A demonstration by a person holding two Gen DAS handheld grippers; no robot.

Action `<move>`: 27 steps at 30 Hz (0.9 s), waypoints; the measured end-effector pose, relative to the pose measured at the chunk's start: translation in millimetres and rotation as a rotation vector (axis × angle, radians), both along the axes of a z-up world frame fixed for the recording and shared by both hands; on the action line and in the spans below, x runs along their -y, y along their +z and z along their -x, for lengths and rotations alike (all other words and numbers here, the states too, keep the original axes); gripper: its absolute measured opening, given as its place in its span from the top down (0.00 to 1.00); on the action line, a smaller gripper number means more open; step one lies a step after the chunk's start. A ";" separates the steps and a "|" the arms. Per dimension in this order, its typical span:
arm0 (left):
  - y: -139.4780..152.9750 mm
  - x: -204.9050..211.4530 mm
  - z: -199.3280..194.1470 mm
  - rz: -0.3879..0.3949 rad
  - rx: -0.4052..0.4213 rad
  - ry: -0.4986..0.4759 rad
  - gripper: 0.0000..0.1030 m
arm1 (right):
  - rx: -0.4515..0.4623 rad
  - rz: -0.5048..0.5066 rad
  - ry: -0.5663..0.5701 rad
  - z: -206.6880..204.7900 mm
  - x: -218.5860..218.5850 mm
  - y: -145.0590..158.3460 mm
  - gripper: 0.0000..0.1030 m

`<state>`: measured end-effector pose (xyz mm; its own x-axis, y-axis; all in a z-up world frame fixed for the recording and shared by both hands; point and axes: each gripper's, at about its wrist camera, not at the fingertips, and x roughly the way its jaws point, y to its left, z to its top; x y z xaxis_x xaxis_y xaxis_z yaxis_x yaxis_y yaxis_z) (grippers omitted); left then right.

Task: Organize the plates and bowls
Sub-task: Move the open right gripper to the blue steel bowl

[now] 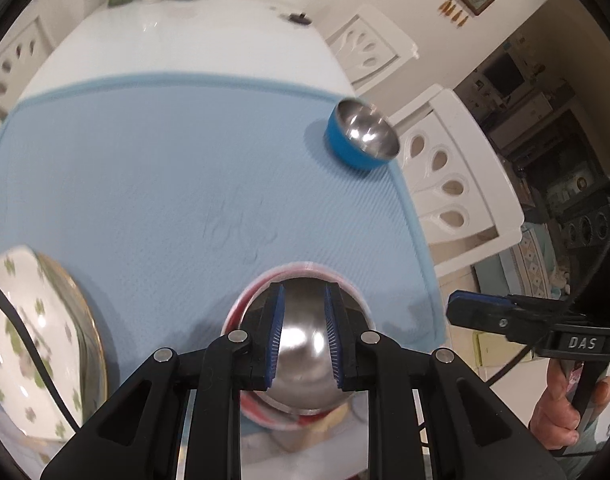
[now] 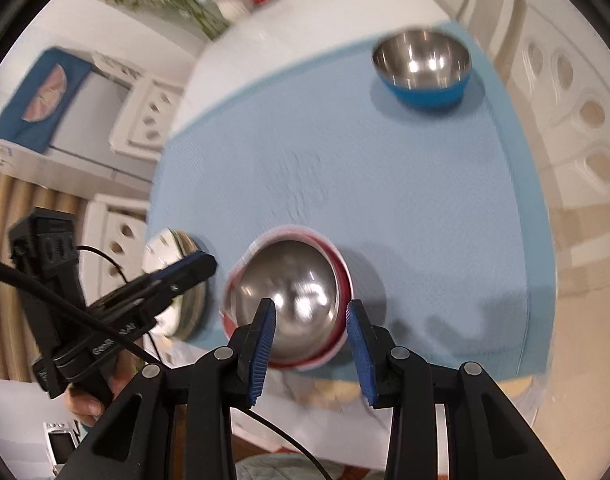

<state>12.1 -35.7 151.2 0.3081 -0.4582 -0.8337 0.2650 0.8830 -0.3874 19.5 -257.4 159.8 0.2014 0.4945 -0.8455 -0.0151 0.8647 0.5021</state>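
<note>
I have both grippers above the red bowl [image 2: 289, 300], low centre in both views. The left gripper [image 1: 303, 336] is nearly closed and the right gripper [image 2: 311, 336] slightly apart, neither holding anything. The blue bowl [image 2: 423, 70] waits alone, upper right near the mat [image 2: 385, 184] edge; plates [image 1: 37, 336] lower left. Stacking looks barely begun. The mat's middle is open.
</note>
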 end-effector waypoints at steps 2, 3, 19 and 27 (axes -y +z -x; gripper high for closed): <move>10.3 6.3 -11.4 0.007 0.022 0.003 0.71 | 0.055 -0.033 -0.022 -3.6 9.7 13.8 0.66; 13.8 9.0 -16.1 0.011 0.025 0.005 0.71 | 0.075 -0.050 -0.032 -4.2 12.7 19.1 0.65; 31.4 91.3 -129.5 0.074 0.026 -0.066 0.38 | 0.185 -0.127 -0.309 -78.5 99.0 22.1 0.41; -34.8 138.4 -198.7 0.047 -0.089 -0.072 0.41 | 0.089 -0.074 -0.393 -133.5 129.7 -36.5 0.41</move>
<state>210.8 -174.0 116.4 0.1987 -0.5158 -0.8334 0.2900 0.8432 -0.4527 153.0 -387.1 123.3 0.4580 0.4243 -0.7812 0.2626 0.7750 0.5749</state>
